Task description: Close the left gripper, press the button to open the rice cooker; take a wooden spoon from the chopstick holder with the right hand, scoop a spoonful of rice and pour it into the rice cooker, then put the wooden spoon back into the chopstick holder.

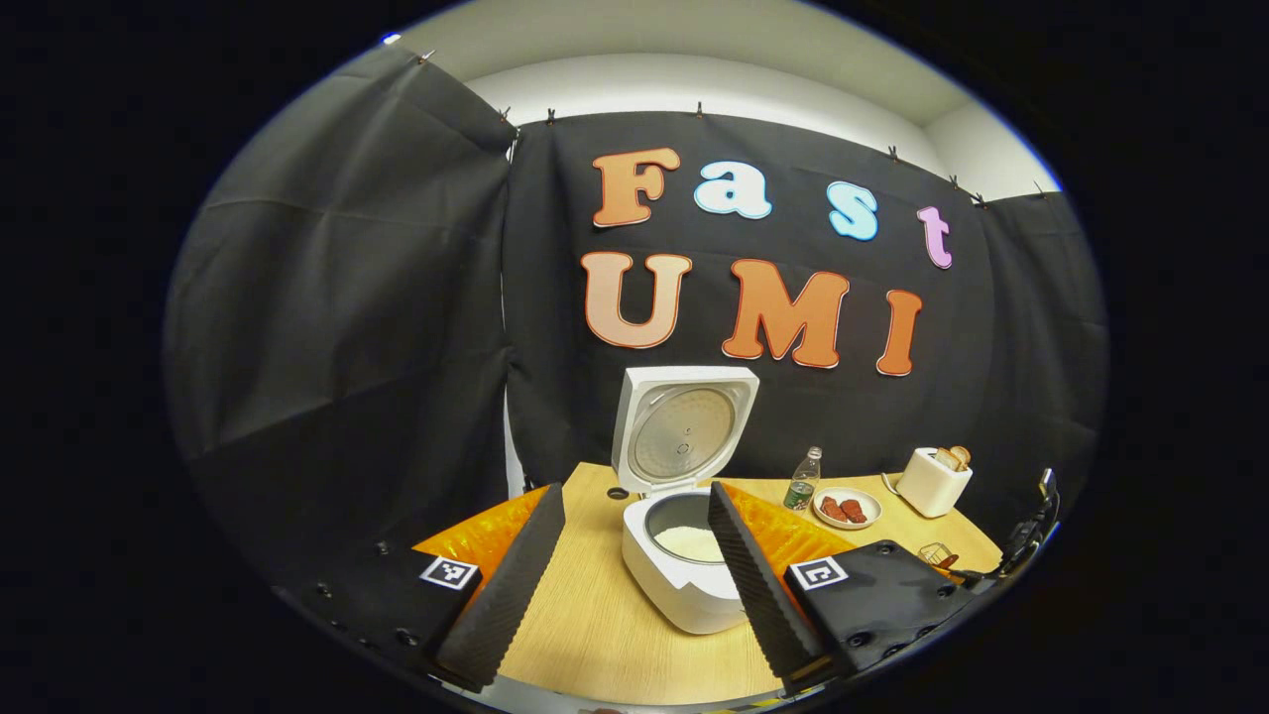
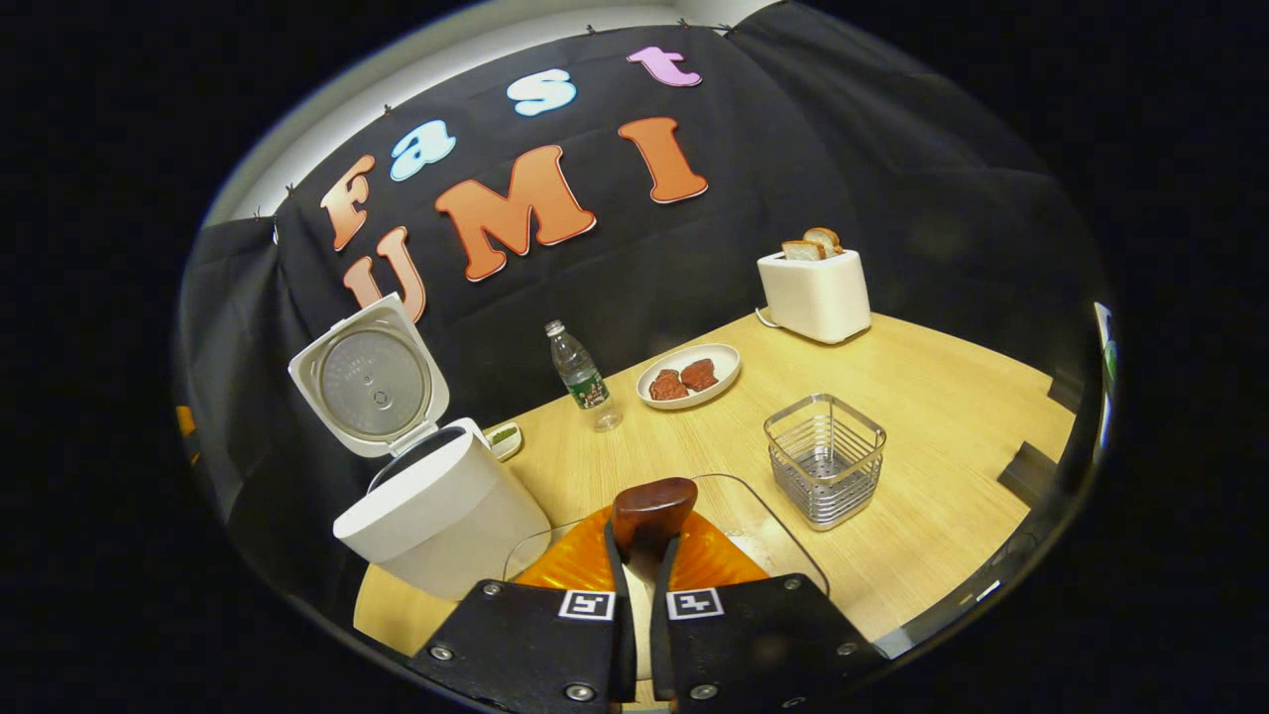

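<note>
The white rice cooker [image 1: 684, 585] stands open, its lid [image 1: 684, 424] upright and white rice [image 1: 689, 542] in the pot. My left gripper [image 1: 634, 493] is open just before it, a finger on each side of the pot. In the right gripper view the cooker [image 2: 441, 516] is at the left with its lid [image 2: 372, 385] up. My right gripper [image 2: 642, 540] is shut on the dark wooden spoon [image 2: 652, 508], whose head sticks out past the fingertips above a clear container [image 2: 768, 511]. The wire chopstick holder [image 2: 825, 458] stands empty to the right.
On the wooden table [image 2: 942, 416] stand a water bottle [image 2: 583, 377], a plate of reddish-brown pieces [image 2: 688, 377] and a white toaster [image 2: 815, 290] with bread slices. A small dish [image 2: 504, 436] lies behind the cooker. In the left gripper view, bottle [image 1: 803, 480], plate [image 1: 846, 508] and toaster [image 1: 934, 479] sit at the right.
</note>
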